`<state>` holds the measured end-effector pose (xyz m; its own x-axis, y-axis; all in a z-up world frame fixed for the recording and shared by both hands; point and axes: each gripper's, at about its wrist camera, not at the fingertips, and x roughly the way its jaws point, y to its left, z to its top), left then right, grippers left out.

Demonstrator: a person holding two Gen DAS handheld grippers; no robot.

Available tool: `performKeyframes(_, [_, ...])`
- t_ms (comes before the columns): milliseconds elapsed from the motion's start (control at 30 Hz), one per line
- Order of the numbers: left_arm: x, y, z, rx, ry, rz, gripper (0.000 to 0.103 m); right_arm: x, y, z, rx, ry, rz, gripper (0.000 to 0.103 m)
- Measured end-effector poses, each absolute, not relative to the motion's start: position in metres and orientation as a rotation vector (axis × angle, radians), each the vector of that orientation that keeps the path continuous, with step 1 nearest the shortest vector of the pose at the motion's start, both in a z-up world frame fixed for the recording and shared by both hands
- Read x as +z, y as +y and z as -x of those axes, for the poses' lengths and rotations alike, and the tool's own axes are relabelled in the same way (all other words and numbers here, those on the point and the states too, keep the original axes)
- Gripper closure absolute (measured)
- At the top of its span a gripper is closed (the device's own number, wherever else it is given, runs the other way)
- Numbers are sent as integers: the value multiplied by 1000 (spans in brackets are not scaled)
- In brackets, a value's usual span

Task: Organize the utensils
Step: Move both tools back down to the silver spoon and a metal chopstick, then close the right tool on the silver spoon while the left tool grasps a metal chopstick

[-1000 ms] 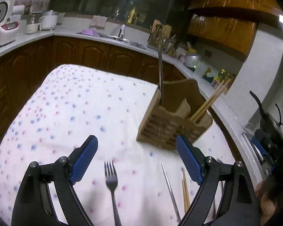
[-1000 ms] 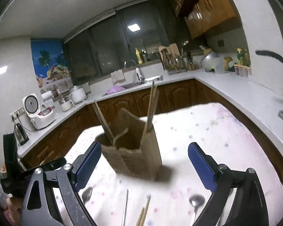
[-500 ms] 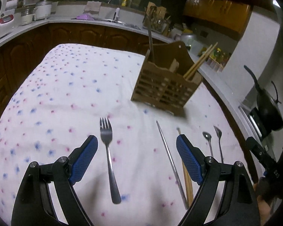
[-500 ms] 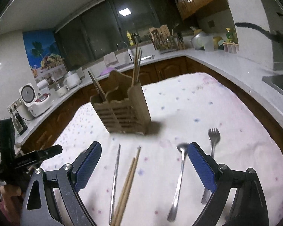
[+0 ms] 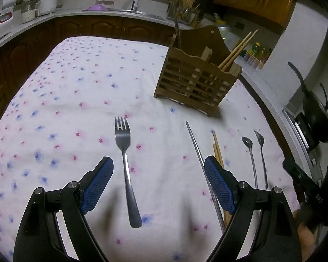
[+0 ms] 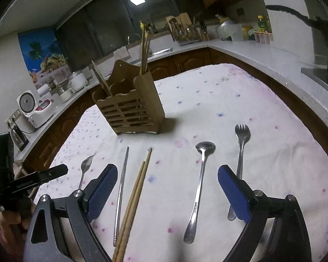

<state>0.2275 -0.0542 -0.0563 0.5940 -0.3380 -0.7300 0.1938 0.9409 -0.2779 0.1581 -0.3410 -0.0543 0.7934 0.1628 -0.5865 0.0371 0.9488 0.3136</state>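
A wooden utensil holder (image 5: 196,83) (image 6: 131,109) stands on the flowered tablecloth (image 5: 76,87) with chopsticks and a metal stick in it. Loose on the cloth lie a fork (image 5: 124,163) (image 6: 85,166), a metal chopstick (image 5: 196,150) (image 6: 122,185), wooden chopsticks (image 5: 216,150) (image 6: 137,194), a spoon (image 5: 250,159) (image 6: 201,181) and a second fork (image 6: 241,144). My left gripper (image 5: 158,163) hovers open over the cloth, the first fork's handle between its fingers, nearer the left one. My right gripper (image 6: 167,172) is open above the wooden chopsticks and the spoon, touching neither.
Kitchen counters (image 6: 262,52) wrap around the table, bearing rice cookers (image 6: 32,109), a kettle (image 6: 18,135) and a sink (image 5: 129,11). A black pan (image 5: 317,118) sits on the stove at the right. Each gripper shows at the edge of the other's view.
Both grippers have come down and tipped toward the table. The loose utensils, mostly out of view before, now lie in full view under and between the fingers. Jaws stayed wide.
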Motion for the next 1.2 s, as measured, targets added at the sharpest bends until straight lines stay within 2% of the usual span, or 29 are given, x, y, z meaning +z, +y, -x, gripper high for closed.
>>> performKeyframes(233, [-64,-68,-239,-319,918,155,16,-63,-348,-169,49,688,-324,10])
performKeyframes(300, [-65,-73,-243,-324,925,148,16,-65,-349,-173,48,697,-319,15])
performKeyframes(433, [-67,-86,-253,-329,930,117,16,-74,-354,-184,50,737,-331,36])
performKeyframes(633, [-70,-109,-272,-352,951,57,17,-85,-361,-199,42,791,-339,50])
performKeyframes(800, [-80,-132,-293,-371,1013,6,34,-89,-364,-211,41,827,-331,57])
performKeyframes(867, [-85,-139,-301,-373,1035,-11,45,-90,-365,-216,40,843,-323,59])
performKeyframes(933, [-89,-144,-308,-375,1048,-13,50,-91,-365,-221,43,855,-316,61])
performKeyframes(1033, [-94,-152,-319,-378,1072,-25,53,-95,-366,-228,39,874,-302,62])
performKeyframes(1167, [-103,-164,-326,-398,1105,-63,68,-102,-368,-237,33,900,-300,69])
performKeyframes(1200, [-103,-167,-326,-396,1095,-84,68,-103,-368,-238,33,904,-300,69])
